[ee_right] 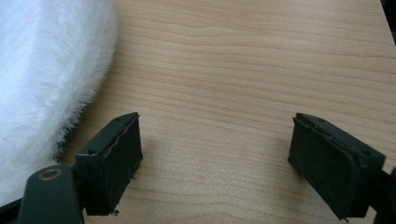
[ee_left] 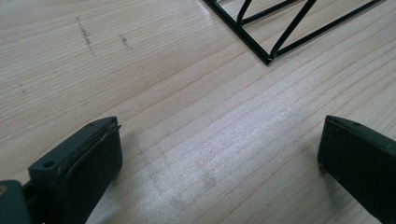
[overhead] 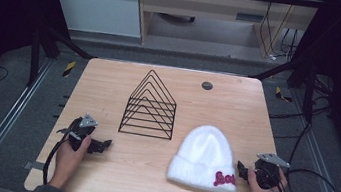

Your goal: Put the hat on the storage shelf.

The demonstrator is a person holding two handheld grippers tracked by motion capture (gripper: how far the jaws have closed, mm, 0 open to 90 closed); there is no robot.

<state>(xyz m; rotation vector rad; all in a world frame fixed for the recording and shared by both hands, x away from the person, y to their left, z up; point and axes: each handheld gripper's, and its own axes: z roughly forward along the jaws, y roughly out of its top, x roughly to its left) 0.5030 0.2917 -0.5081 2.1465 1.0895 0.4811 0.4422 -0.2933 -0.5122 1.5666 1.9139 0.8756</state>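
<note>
A fluffy white beanie (overhead: 206, 157) with red lettering on its cuff lies flat on the wooden table (overhead: 110, 82) at the front right. A black wire rack (overhead: 150, 106) shaped like nested triangles stands in the table's middle. My left gripper (overhead: 103, 144) rests at the front left, held by a hand, open with bare wood between its jaws (ee_left: 219, 158); a corner of the rack (ee_left: 268, 58) lies ahead of it. My right gripper (overhead: 241, 170) sits just right of the beanie, open and empty (ee_right: 215, 158), with the beanie's fuzzy edge (ee_right: 51, 70) beside one jaw.
A small round dark grommet (overhead: 207, 85) sits in the table's far right part. Cables (overhead: 314, 189) trail off the table's right side. Dark metal frame bars (overhead: 37, 57) and floor rails surround the table.
</note>
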